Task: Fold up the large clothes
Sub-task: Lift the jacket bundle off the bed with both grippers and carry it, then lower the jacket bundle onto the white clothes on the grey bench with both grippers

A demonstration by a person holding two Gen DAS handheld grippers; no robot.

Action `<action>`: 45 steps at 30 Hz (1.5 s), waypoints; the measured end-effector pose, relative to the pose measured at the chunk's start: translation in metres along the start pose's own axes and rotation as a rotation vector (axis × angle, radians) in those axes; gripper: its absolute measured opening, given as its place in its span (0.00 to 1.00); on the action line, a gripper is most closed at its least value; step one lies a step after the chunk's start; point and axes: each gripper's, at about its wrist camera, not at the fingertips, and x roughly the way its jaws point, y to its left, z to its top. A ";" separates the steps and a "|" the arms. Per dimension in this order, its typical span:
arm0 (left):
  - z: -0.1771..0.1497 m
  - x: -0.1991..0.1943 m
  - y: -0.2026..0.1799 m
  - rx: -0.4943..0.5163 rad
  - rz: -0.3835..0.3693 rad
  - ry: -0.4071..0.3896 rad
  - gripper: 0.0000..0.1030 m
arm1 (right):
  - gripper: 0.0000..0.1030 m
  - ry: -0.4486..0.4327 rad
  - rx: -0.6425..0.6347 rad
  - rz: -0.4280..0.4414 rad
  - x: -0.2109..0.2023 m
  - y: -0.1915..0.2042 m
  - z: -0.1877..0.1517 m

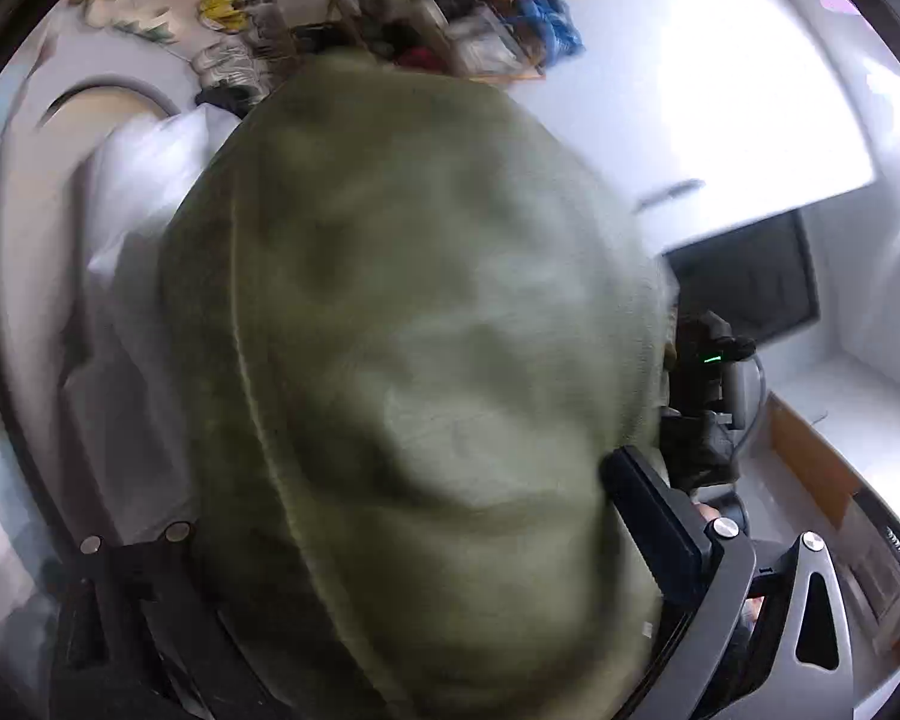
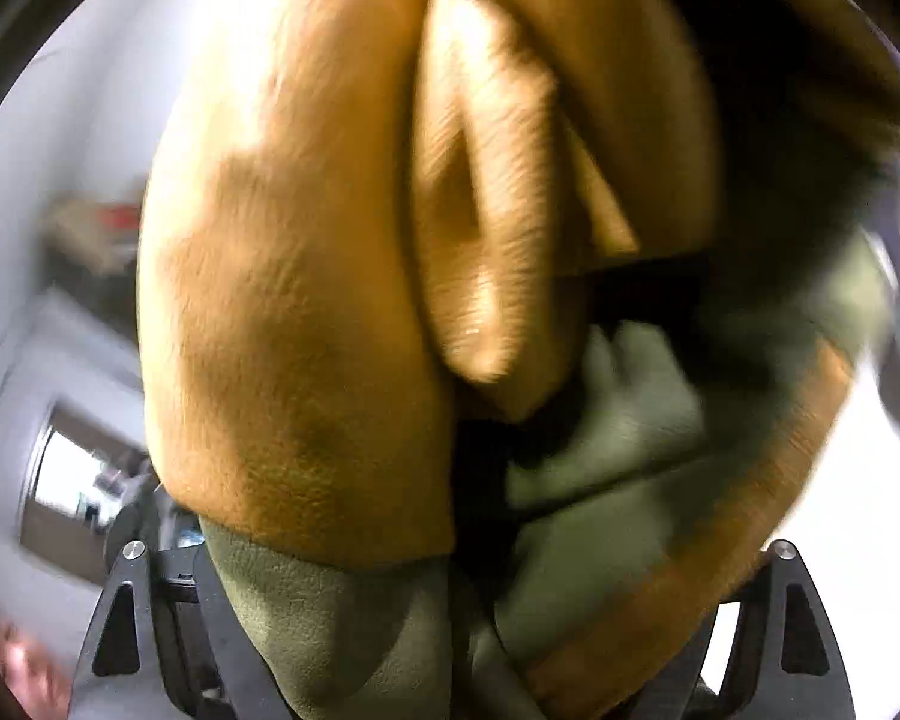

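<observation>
Readable text: none in either view.
Left wrist view: motion blur smears the shelf clutter and the wall behind it; no letters or numbers can be made out there.
Green light: a small glowing dash on a dark device, a plain light with no characters.
Appliance panel: a few pale marks at the lower right edge, too small and blurred to read.
Right wrist view: fabric fills the frame and bears no label, tag or print that shows.
</observation>
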 end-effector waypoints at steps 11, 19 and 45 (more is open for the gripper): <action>0.017 -0.068 -0.044 0.207 0.243 0.019 0.97 | 0.90 -0.080 0.016 -0.080 -0.022 -0.070 -0.003; -0.004 -0.047 -0.104 0.353 0.249 0.018 0.98 | 0.92 -0.400 -0.213 -0.378 -0.116 -0.032 0.037; -0.028 -0.010 -0.124 0.514 0.459 0.055 0.97 | 0.35 -0.208 -0.343 -0.651 -0.121 0.075 0.045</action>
